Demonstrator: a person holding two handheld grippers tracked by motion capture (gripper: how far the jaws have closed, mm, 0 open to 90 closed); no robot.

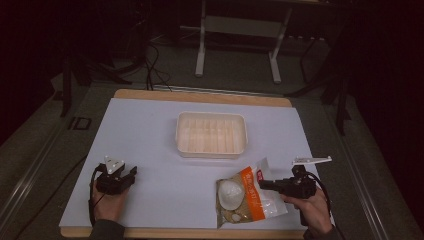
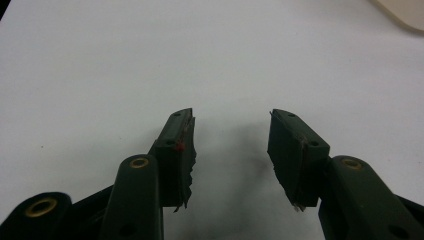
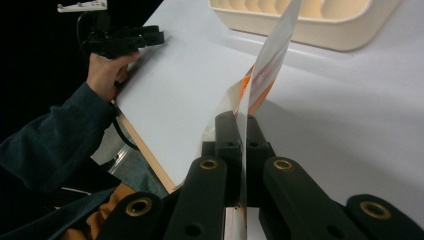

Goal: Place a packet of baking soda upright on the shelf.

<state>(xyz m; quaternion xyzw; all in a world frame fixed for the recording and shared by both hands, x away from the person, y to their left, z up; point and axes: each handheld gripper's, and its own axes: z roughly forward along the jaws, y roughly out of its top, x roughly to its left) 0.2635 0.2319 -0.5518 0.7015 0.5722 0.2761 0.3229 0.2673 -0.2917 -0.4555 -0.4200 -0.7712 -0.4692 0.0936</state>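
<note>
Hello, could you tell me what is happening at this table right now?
A person holds a gripper in each hand at a white table. The right gripper is shut on the edge of a plastic food bag. The left gripper rests open on the table, holding nothing. A cream tray sits behind them.

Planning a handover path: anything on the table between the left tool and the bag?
Nothing. In the high view, the stretch from the left tool to the bag held by the right tool is bare white table.

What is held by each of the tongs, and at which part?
Right tongs: pinch the clear orange-printed plastic bag at its edge. Left tongs: open, holding nothing.
</note>
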